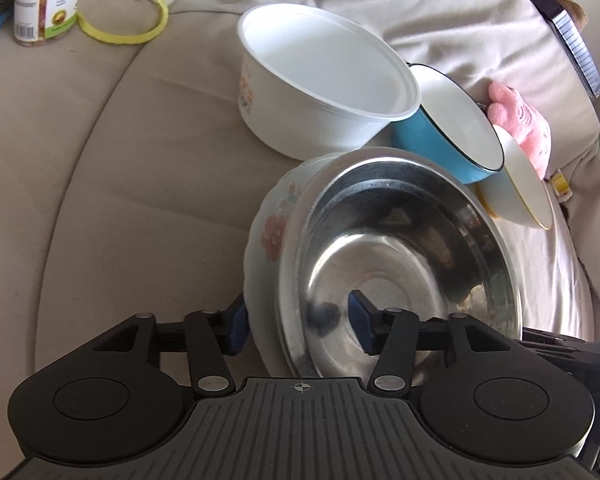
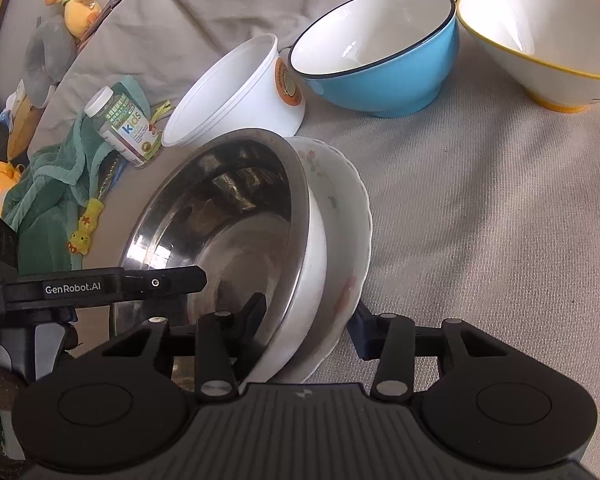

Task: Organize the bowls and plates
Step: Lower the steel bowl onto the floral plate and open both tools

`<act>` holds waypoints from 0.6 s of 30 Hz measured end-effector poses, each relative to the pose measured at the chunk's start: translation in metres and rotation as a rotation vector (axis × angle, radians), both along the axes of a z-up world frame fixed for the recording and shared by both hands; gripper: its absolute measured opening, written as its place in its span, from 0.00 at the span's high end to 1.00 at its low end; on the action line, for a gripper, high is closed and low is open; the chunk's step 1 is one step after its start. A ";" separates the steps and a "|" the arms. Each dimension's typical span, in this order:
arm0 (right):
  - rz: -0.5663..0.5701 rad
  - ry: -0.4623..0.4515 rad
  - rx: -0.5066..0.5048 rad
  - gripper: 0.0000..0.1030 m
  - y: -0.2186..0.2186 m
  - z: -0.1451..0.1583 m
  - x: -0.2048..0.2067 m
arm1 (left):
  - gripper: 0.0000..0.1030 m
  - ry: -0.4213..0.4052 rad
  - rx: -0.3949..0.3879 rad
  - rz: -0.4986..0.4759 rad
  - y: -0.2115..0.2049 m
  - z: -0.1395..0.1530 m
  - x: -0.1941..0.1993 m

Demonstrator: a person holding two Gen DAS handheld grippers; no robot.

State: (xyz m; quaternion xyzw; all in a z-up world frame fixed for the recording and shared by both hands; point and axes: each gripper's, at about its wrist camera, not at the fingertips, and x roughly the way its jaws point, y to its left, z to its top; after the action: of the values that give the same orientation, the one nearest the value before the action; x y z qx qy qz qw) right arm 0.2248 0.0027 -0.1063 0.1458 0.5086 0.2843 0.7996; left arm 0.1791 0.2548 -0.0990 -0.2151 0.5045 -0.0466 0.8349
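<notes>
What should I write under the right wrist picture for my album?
Right hand-held gripper straddling the stacked steel bowl and flowered plate on a beige cover, blue bowl behind.

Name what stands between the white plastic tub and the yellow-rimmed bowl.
The blue bowl stands between the white plastic tub and the yellow-rimmed bowl, clearest in the right wrist view.
</notes>
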 end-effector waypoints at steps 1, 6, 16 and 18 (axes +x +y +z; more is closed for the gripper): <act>-0.001 -0.003 -0.002 0.58 -0.001 0.000 0.000 | 0.39 0.002 -0.001 -0.005 -0.003 0.001 0.002; -0.045 -0.016 -0.014 0.58 -0.012 0.002 0.004 | 0.37 0.001 -0.027 -0.022 -0.020 0.002 0.016; -0.097 -0.093 0.029 0.56 -0.050 0.011 0.003 | 0.41 -0.038 0.101 -0.006 -0.041 0.025 0.013; -0.121 -0.142 0.029 0.51 -0.064 0.020 0.001 | 0.42 -0.095 0.179 0.002 -0.048 0.046 0.006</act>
State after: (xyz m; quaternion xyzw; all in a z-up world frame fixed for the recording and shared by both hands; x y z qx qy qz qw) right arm 0.2258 -0.0614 -0.0864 0.1676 0.4364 0.2524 0.8472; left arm 0.1849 0.2071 -0.0531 -0.1376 0.4660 -0.0104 0.8739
